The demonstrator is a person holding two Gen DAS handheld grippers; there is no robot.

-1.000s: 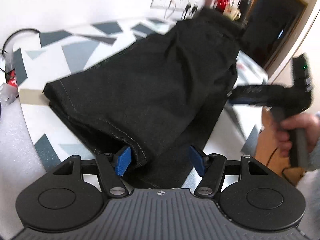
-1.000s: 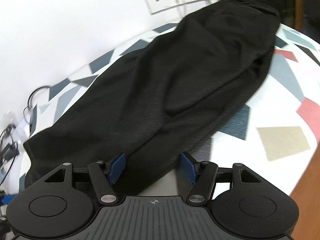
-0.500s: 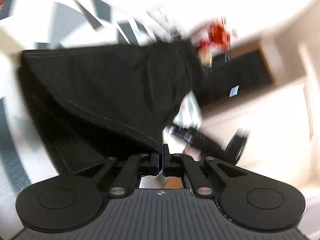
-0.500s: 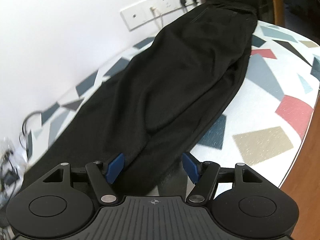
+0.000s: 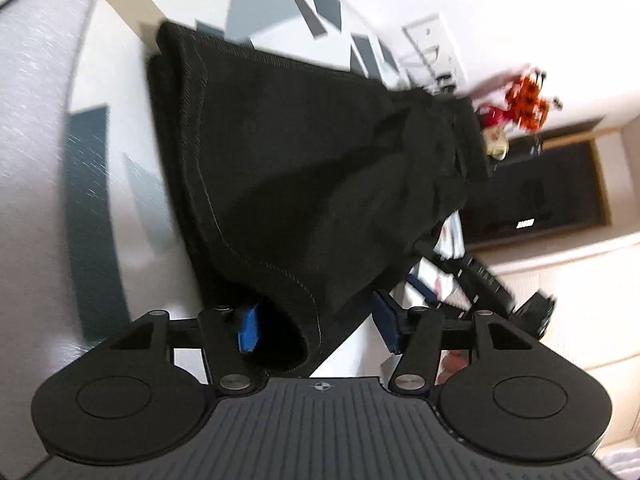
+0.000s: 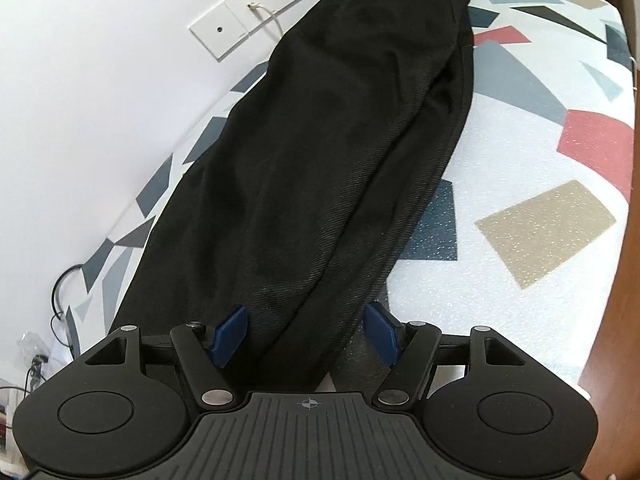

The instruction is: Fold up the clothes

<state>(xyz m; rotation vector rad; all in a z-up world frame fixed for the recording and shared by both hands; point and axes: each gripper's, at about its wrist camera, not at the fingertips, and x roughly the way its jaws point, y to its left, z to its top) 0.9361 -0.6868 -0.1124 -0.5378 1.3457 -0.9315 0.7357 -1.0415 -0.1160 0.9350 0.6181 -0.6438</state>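
Black trousers (image 6: pixel 340 152) lie lengthwise on the patterned table cover (image 6: pixel 520 160), running from my right gripper (image 6: pixel 306 334) up to the wall. That gripper is open, with the near end of the cloth between its blue pads (image 6: pixel 230 334). In the tilted left wrist view the trousers (image 5: pixel 320 168) show a stitched hem that curls up at the corner. My left gripper (image 5: pixel 316 328) is open, and that hem corner sits between its spread pads (image 5: pixel 248 330), not pinched.
A white socket plate (image 6: pixel 260 20) with plugs is on the wall behind the trousers. Cables (image 6: pixel 60 292) lie at the table's left end. The table edge (image 6: pixel 624 160) is at the right. A red ornament (image 5: pixel 520 100) and a dark cabinet (image 5: pixel 540 192) are beyond.
My left gripper shut on the hem half a second ago and has since opened, with its view rolled over. My right gripper stayed open and shifted, so the trousers now run straighter ahead.
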